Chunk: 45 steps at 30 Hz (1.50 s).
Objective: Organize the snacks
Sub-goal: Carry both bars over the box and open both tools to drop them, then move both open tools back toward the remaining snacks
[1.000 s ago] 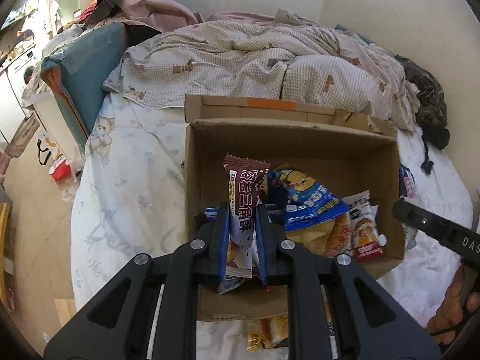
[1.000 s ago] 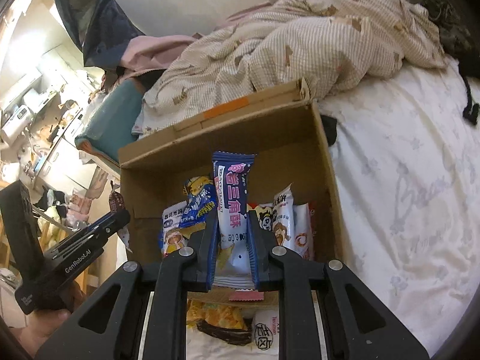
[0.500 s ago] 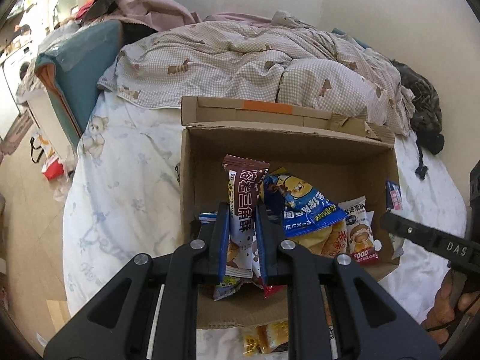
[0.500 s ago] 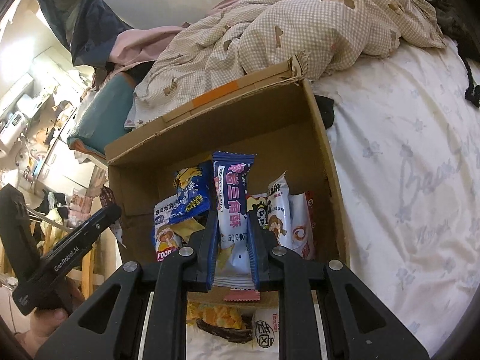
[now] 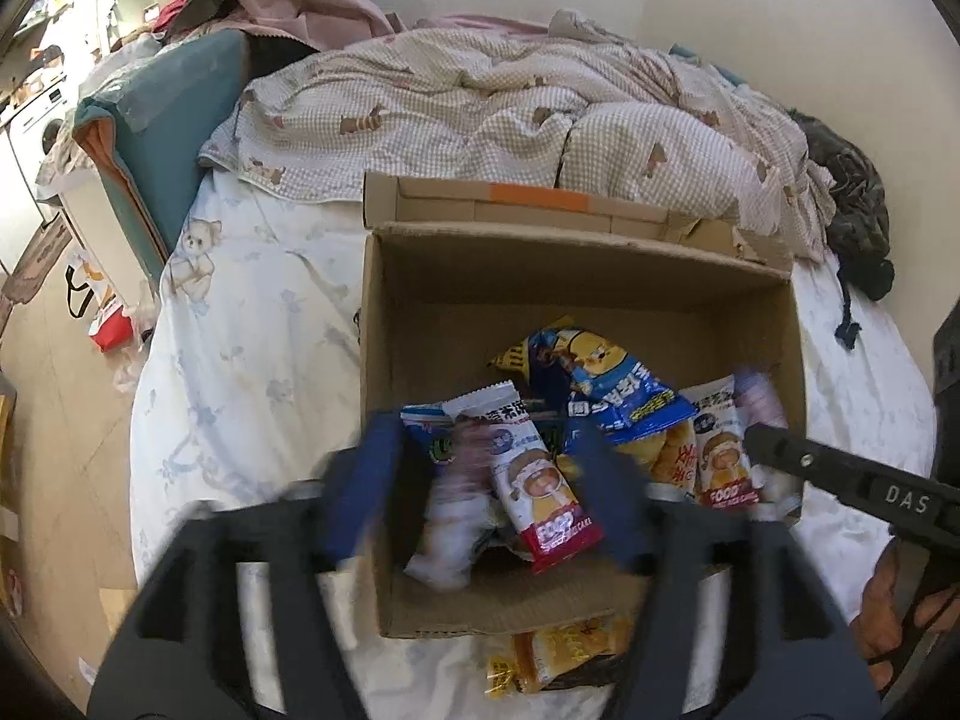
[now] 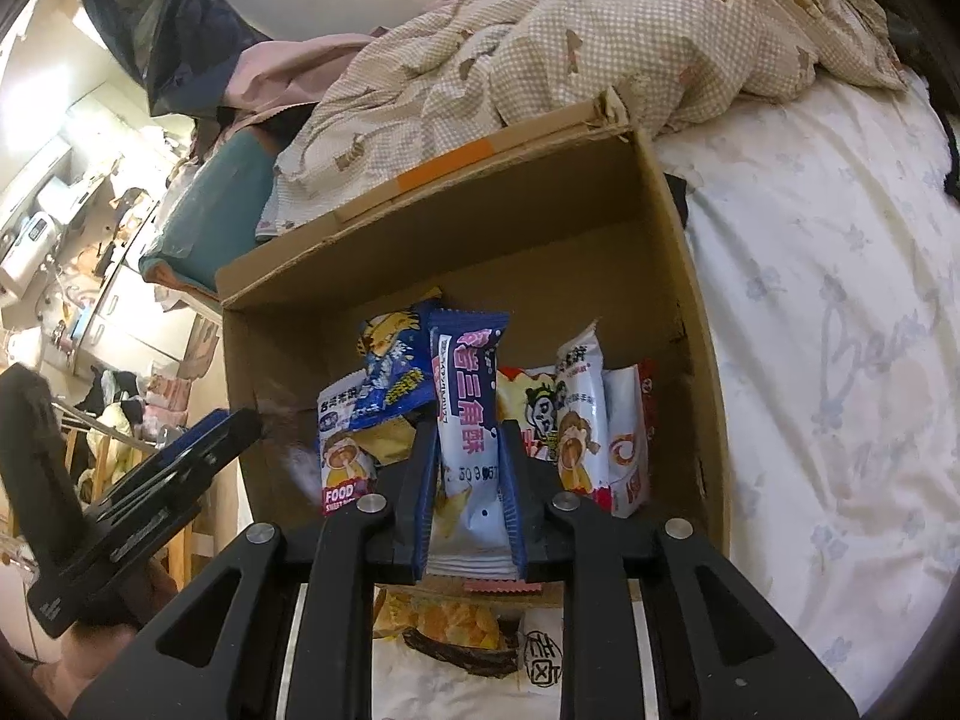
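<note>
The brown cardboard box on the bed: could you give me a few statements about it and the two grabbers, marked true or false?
1. The brown cardboard box holds several snack packets. True.
2. The left gripper clamps a brown packet. False: its jaws have just been opening and stand apart, with nothing pinched.
3. A blue-and-white snack packet stands between the right gripper jaws. True.
4. The box sits on a wooden table. False: it rests on a white floral bedsheet.
5. An orange snack packet lies outside the box. True.
</note>
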### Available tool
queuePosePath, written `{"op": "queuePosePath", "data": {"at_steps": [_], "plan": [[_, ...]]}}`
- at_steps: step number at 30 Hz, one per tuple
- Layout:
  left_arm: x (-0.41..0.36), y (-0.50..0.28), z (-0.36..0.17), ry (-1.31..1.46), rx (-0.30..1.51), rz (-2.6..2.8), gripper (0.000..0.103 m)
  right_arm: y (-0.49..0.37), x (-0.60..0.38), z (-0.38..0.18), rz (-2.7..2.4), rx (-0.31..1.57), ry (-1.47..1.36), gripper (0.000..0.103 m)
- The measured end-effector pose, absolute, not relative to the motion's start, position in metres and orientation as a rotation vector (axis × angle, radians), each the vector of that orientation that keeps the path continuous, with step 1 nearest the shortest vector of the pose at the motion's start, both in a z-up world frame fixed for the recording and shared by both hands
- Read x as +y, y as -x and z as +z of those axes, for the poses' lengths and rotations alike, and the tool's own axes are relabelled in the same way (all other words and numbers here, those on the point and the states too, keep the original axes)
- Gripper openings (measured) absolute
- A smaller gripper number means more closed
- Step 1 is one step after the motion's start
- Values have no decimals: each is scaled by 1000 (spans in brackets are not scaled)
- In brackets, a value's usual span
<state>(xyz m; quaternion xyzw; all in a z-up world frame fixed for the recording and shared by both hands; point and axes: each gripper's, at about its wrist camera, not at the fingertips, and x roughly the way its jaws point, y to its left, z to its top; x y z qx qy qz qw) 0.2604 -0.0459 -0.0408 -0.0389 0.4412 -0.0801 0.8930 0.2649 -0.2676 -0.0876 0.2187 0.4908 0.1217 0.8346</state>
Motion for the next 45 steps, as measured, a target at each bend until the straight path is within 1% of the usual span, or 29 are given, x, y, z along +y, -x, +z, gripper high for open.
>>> {"op": "queuePosePath", "data": {"at_steps": [1,2,3,7,17,26,27,29,30,38,45], "plan": [[-46,-259,-39,85,908,-172,80,-265,-271,-89,261,1039,-492,63],[-48,-258,-38,83,903,-180,81,-264,-272,-89,260,1032,-508,68],[-49,-257,-38,75,901,-183,81,-263,-274,-87,258,1021,-515,70],[-55,-256,-41,36,910,-189,81,-263,-276,-85,256,1016,-518,70],[-50,-251,-40,59,892,-184,81,-261,-278,-81,234,1007,-529,70],[-35,-230,-22,99,849,-204,81,-230,-277,-70,210,995,-520,70],[-32,-228,-20,107,847,-200,82,-226,-277,-69,207,997,-513,70],[-27,-222,-15,118,841,-185,94,-221,-277,-67,203,997,-504,70],[-26,-220,-13,122,837,-181,95,-218,-277,-67,200,998,-502,70],[-22,-200,-8,93,848,-183,96,-189,-277,-70,191,1018,-513,70],[-17,-184,-16,137,905,-170,96,-173,-275,-75,181,1043,-501,70]]}}
